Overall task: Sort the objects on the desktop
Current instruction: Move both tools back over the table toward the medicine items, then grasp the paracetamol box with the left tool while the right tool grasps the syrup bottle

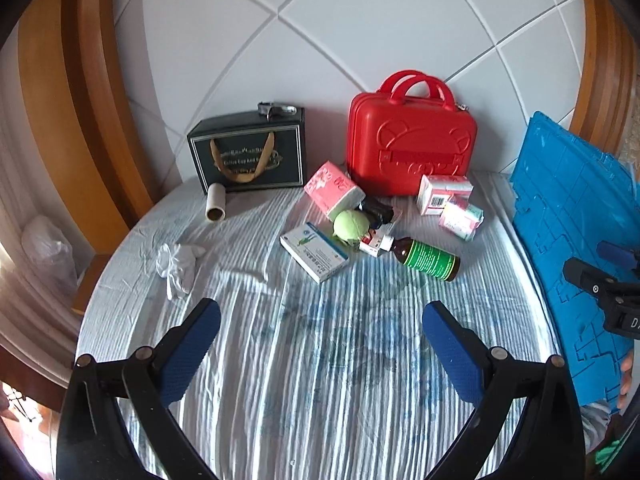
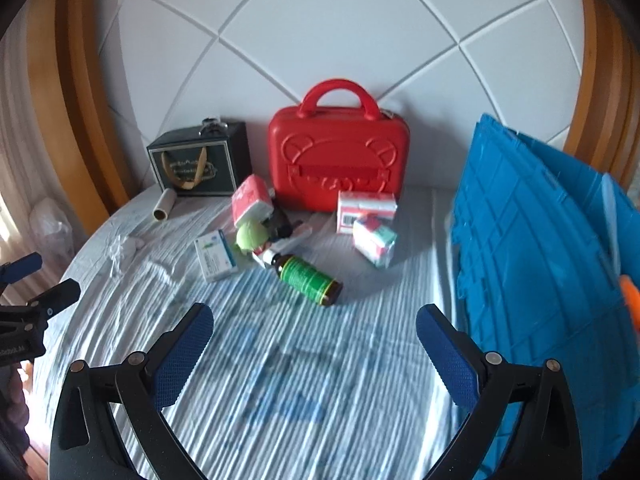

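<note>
A pile of objects lies on the striped cloth before a red case (image 1: 412, 140) (image 2: 338, 160): a brown bottle with a green label (image 1: 430, 259) (image 2: 310, 280), a white-blue medicine box (image 1: 314, 252) (image 2: 216, 256), a green ball (image 1: 351, 225) (image 2: 251, 235), a pink tissue pack (image 1: 334, 190) (image 2: 252, 199), and white-pink boxes (image 1: 442, 194) (image 2: 366, 210). My left gripper (image 1: 320, 320) is open and empty above the cloth, short of the pile. My right gripper (image 2: 314, 324) is open and empty, just before the bottle.
A dark gift bag (image 1: 248, 154) (image 2: 200, 162) stands at the back left with a cardboard tube (image 1: 216, 202) (image 2: 165, 204) beside it. A crumpled white glove (image 1: 178, 266) lies left. A blue crate (image 1: 576, 240) (image 2: 540, 264) stands at the right. The padded white wall is behind.
</note>
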